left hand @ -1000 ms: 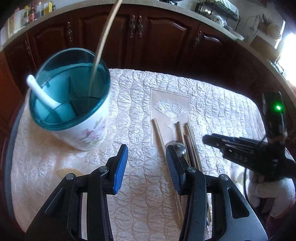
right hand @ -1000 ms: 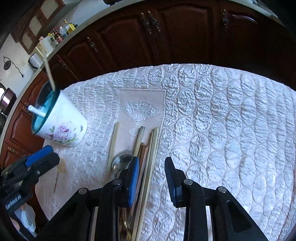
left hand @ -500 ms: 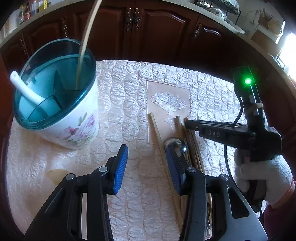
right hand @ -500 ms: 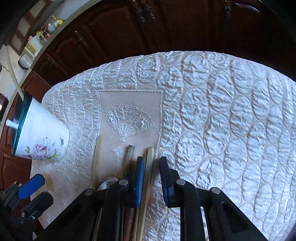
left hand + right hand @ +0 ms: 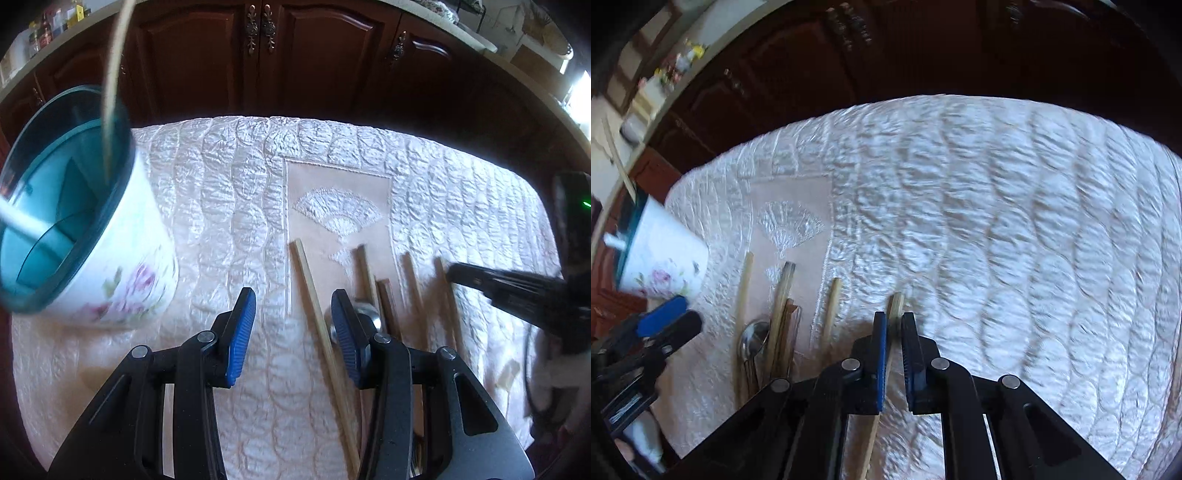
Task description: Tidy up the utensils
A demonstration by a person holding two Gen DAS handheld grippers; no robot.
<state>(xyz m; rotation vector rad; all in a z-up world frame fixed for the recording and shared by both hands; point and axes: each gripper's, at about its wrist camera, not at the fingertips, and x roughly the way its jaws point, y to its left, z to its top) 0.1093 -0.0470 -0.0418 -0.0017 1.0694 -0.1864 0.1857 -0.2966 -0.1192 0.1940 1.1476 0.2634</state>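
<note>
since a second ago the right gripper (image 5: 894, 325) has shut on one chopstick (image 5: 896, 301); left gripper (image 5: 293, 332) wide open, empty. cup (image 5: 110, 258) holds two utensils; several remain mid-table.

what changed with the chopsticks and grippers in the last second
The right gripper closed onto the rightmost chopstick and pulled it sideways, away from the bundle. The left gripper stayed open and empty; the holder kept its spoon and chopstick.

Daylit, motion-blurred fisheye views.
Glare whitens the quilted tablecloth (image 5: 1015, 229); brightness enters at the left view's upper right; cabinets (image 5: 258, 55) stay dim, corners vignetted black.
</note>
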